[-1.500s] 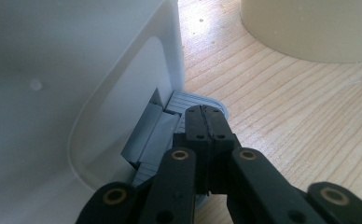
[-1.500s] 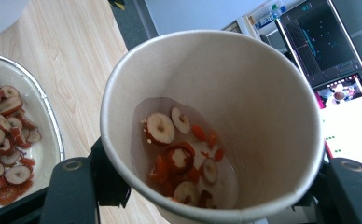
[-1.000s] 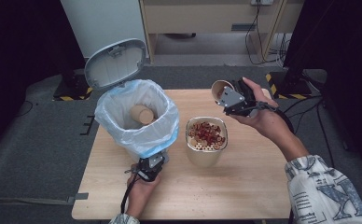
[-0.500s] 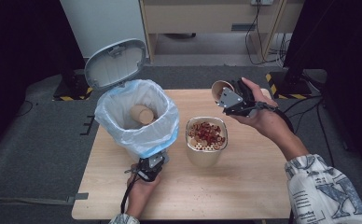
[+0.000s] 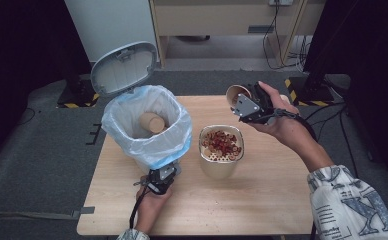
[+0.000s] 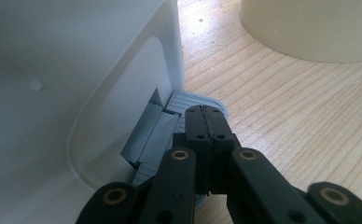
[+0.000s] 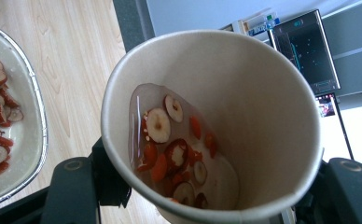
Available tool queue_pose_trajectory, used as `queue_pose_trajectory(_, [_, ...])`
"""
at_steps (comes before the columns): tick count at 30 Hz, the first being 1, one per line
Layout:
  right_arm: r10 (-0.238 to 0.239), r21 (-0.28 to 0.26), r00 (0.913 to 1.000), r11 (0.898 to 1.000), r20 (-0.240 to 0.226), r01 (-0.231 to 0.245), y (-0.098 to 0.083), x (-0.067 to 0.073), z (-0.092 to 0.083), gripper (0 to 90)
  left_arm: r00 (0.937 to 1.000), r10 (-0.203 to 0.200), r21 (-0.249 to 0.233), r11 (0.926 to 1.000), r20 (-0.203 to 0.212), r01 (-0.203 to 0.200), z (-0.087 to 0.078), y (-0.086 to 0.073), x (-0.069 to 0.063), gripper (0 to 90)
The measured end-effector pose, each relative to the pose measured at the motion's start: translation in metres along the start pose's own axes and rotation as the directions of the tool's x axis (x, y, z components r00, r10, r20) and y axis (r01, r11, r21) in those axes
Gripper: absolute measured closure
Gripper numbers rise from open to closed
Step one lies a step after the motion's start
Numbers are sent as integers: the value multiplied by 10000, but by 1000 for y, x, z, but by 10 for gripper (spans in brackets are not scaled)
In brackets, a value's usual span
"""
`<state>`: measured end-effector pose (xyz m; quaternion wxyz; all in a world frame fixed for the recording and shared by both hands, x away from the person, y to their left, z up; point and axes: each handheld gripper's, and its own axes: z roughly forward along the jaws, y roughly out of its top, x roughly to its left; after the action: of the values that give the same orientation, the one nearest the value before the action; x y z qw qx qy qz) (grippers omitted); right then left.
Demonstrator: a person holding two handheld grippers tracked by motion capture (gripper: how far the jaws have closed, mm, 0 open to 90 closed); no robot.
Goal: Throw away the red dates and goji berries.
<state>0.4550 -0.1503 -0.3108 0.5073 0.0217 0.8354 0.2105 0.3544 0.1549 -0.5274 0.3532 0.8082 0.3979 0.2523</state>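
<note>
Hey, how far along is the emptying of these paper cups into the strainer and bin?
Done: one brown paper cup lies in the bag-lined white bin, and red fruit slices sit in the beige strainer bowl. In hand: the right hand-held gripper holds a tilted paper cup with liquid and slices inside; the left hand-held gripper presses the bin's pedal. Left: emptying and binning it.

There are two paper cups: one cup (image 5: pixel 235 93) sits between the right claw's jaws, and one cup (image 5: pixel 151 122) lies inside the bin. There is one white bin (image 5: pixel 147 131), just past the left claw, and one strainer bowl (image 5: pixel 221 150) near it.
</note>
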Motion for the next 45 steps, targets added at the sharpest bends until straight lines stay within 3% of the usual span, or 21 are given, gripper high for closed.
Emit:
queue_pose_trajectory(13, [-380,0,9989,9993,289,380,8,-6,-6,342,10000,4,12,10000,10,-4,0,0,0,891])
queue_pose_trajectory(22, [-938,191,9947,9955,416,931,10,-12,-6,342,10000,-31,-24,10000,21,31,0,0,0,891])
queue_pose_trajectory(31, [-974,373,9939,9947,515,956,9,-17,-2,343,10000,-66,-47,10000,15,66,0,0,0,891])
queue_pose_trajectory(45, [-1317,411,9881,9908,796,1288,18,-28,-11,346,10000,-47,-37,10000,31,47,0,0,0,891])
